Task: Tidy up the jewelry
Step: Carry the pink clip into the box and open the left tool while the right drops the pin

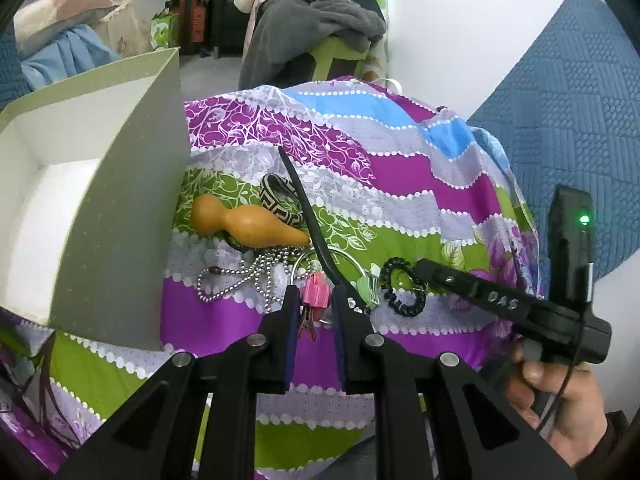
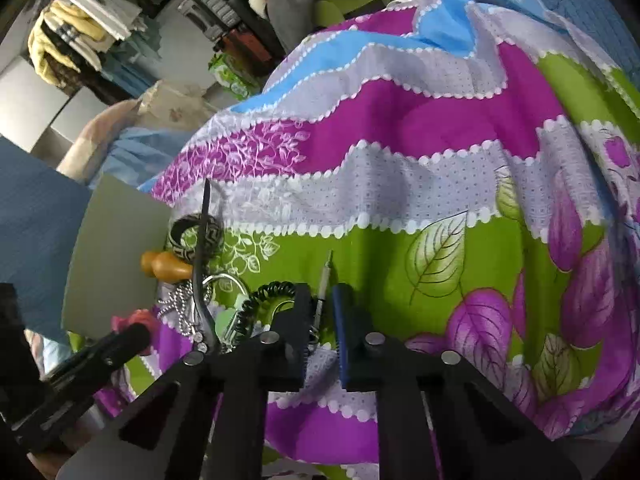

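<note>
Jewelry lies on a colourful cloth. My left gripper has its jaws around a pink clip, close on both sides of it. Past it lie a silver ball chain, an orange gourd, a patterned bangle, a metal ring, a green clip and a black coil hair tie. A black cord crosses them. My right gripper has its jaws around a thin metal pen-like piece, with a small gap; the coil tie lies left of it.
An open grey box with a white inside stands at the left, next to the gourd. A blue padded surface is at the right. Clothes on a green chair are behind. The right tool shows in the left view.
</note>
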